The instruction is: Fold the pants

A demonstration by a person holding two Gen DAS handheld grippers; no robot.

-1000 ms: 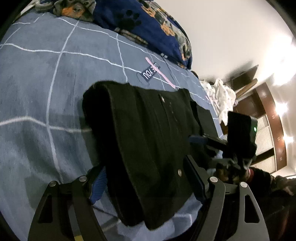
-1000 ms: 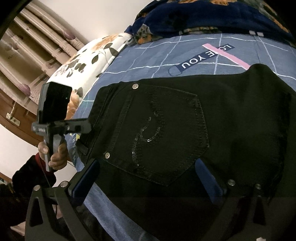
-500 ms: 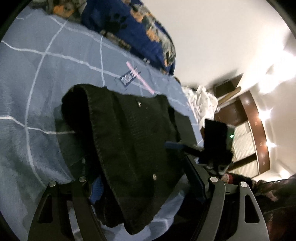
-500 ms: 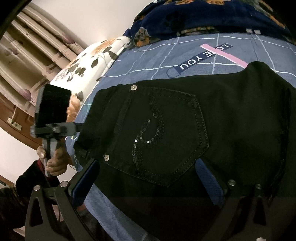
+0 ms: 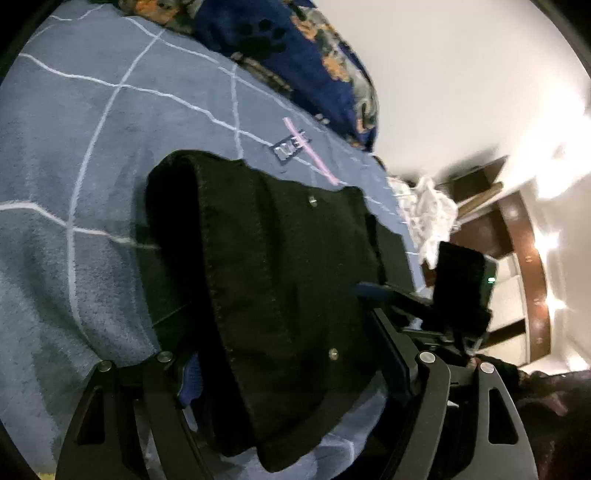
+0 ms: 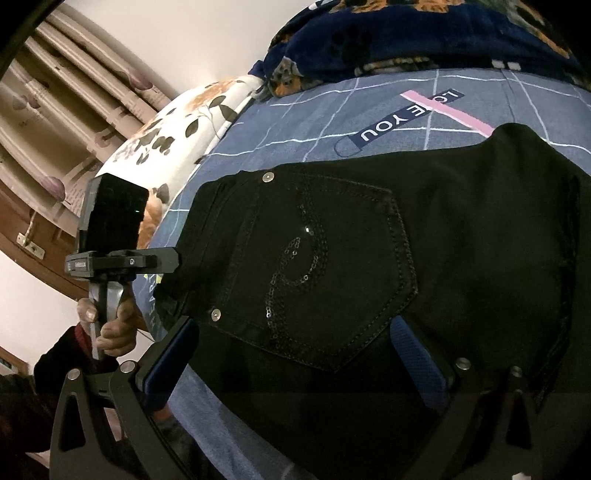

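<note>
Left wrist view puts your left hand-held gripper with its jaws spread wide around the near end of the folded black pants; whether the pads press the cloth, you cannot tell. The pants lie on the blue checked bed cover, folded edge to the left, with bare cover open to the left and beyond. Your right hand-held gripper likewise straddles the pants near the sequinned back pocket (pad contact is hidden, so its grip cannot be told). A dark blue blanket bounds the far side, a floral pillow the corner.
</note>
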